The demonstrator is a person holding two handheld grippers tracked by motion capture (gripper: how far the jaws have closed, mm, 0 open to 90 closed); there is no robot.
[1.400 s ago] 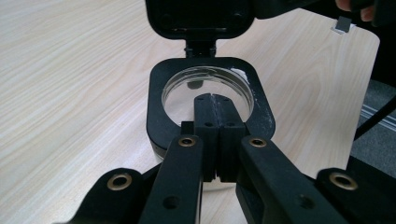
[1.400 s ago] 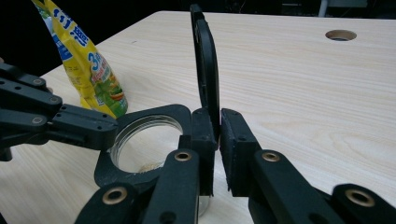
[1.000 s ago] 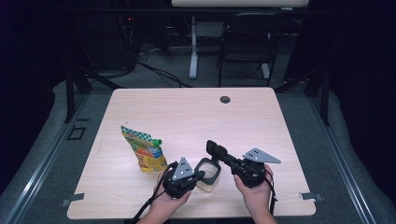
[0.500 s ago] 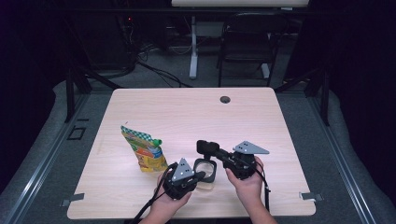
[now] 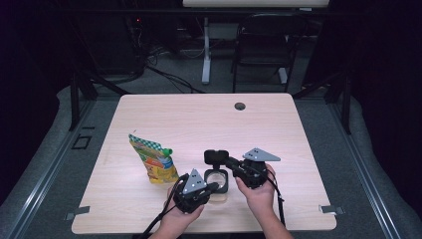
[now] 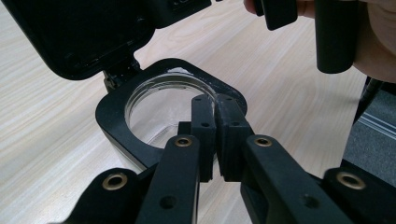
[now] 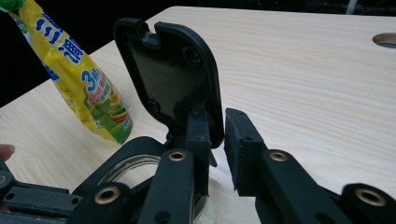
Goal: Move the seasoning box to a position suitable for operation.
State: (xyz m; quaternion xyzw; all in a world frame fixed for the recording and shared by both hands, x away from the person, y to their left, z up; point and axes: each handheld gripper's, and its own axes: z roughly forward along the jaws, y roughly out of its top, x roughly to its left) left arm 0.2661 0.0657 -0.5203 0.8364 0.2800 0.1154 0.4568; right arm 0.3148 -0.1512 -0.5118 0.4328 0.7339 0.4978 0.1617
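Black plastic, square-collared clear container (image 5: 217,180) sits near the front edge of the pale wood counter (image 5: 278,124), roughly mid-width, its black hinged lid (image 5: 216,157) flipped up and standing nearly upright behind the round mouth. Left tongs (image 5: 215,186) reach in from the person's side: in the left gripper view the two pads (image 6: 204,130) are almost together w/ the thin clear rim (image 6: 205,93) of the mouth pinched between them, one pad inside, one outside. Their jaws have just been easing apart a little, but the pads look to press the rim all the same – prob. to pin the container so it doesn't slide or tip while the lid is worked. Right tongs (image 5: 222,160) come in level from the right; in the right gripper view the left pad lies against the lid's edge (image 7: 215,126), the other pad (image 7: 240,149) stands clear w/ a gap. Jaws narrow but apart, just been opening, so the lid isn't clamped, more propped or just let go. Yellow-green snack pouch (image 5: 153,160) stands upright just left of the container, close by, likely the stuff meant to go in; apart from both tongs
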